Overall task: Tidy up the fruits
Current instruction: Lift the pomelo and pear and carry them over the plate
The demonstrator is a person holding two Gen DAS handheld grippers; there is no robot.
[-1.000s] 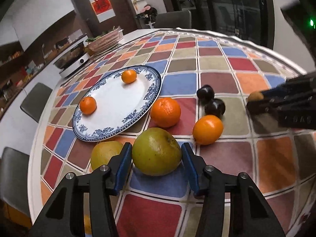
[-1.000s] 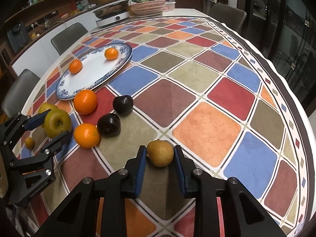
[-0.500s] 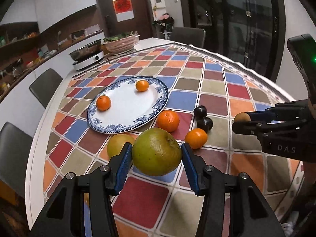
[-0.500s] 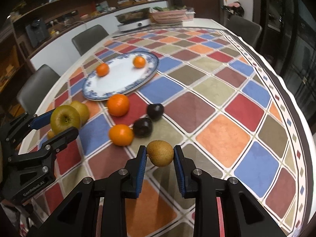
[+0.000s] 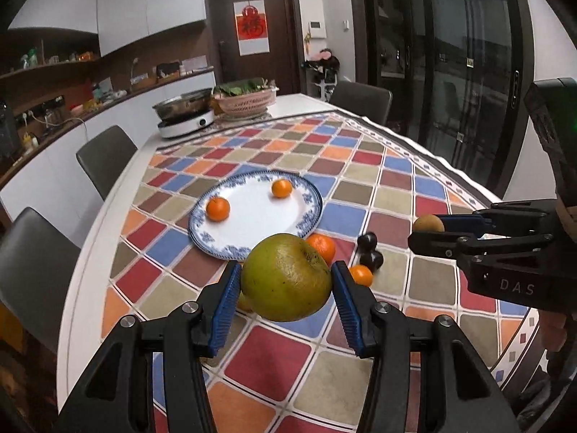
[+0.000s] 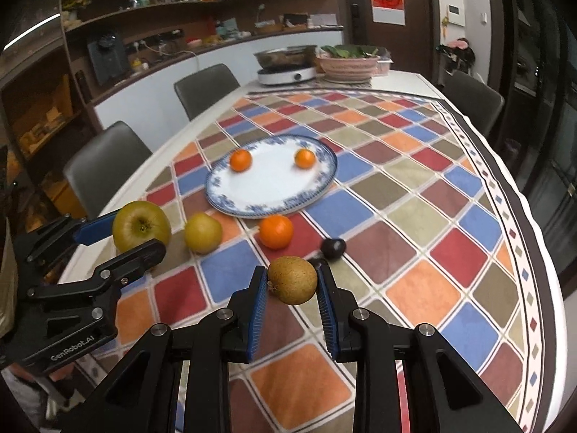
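Note:
My left gripper (image 5: 286,281) is shut on a large green apple (image 5: 286,277) and holds it well above the table; it also shows in the right wrist view (image 6: 141,226). My right gripper (image 6: 292,281) is shut on a small brown pear (image 6: 292,280), also lifted; it shows at the right of the left wrist view (image 5: 428,223). A blue-rimmed white plate (image 6: 274,187) lies ahead with two small oranges (image 6: 241,160) (image 6: 304,157) on it. On the cloth near it lie a yellow pear (image 6: 203,232), an orange (image 6: 276,231), another orange (image 5: 361,275) and two dark plums (image 5: 373,259).
The table has a chequered cloth (image 6: 414,216). At its far end stand an induction cooker with a pan (image 6: 286,72) and a pink basket of greens (image 6: 348,65). Grey chairs (image 6: 108,166) line the left side and far end. The table edge curves at right.
Both grippers have risen well above the table with their fruits held. The plate and loose fruits lie farther below and have not moved.

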